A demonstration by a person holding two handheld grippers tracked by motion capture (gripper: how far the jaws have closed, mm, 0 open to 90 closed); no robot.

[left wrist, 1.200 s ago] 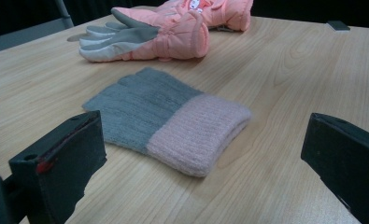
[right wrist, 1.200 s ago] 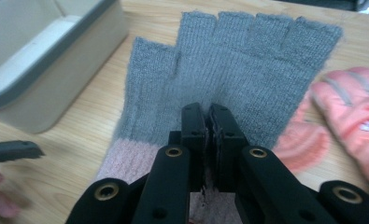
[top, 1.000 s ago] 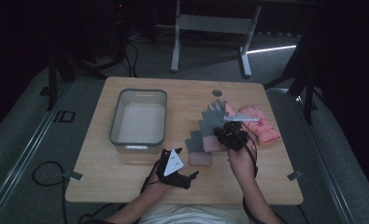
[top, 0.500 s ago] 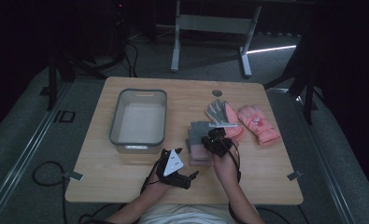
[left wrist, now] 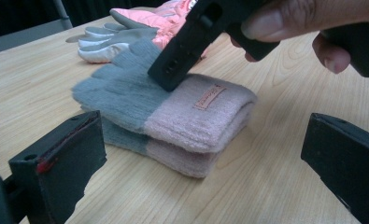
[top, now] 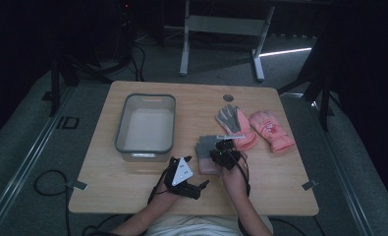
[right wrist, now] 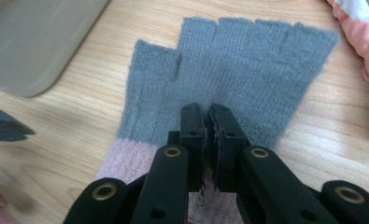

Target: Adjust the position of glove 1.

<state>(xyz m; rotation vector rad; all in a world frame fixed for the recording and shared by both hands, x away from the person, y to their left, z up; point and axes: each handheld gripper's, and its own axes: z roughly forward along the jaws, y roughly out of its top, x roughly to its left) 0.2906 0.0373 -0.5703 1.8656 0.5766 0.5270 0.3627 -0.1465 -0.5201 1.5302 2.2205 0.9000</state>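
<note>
Two grey-and-pink knit fingerless gloves (top: 205,147) (left wrist: 173,112) lie stacked at the table's front middle. My right gripper (top: 221,149) (right wrist: 209,114) is shut with nothing held, and its tips rest on the top glove (right wrist: 247,60) near where grey meets pink. The left gripper view shows that black tip (left wrist: 168,81) pressing down from above. My left gripper (top: 194,177) (left wrist: 205,154) sits low on the table just left of the stack. It stands open, facing the pink cuffs with its jaws wide apart and nothing between them.
A pair of pink winter gloves (top: 272,130) (left wrist: 145,18), one showing a grey palm (top: 233,123), lies behind and right of the stack. A grey-rimmed bin (top: 145,147) (right wrist: 28,46) stands to the left. A round hole (top: 228,97) is near the table's back edge.
My right gripper has come left and down from beside the pink gloves onto the knit stack. The left gripper has stayed where it was.
</note>
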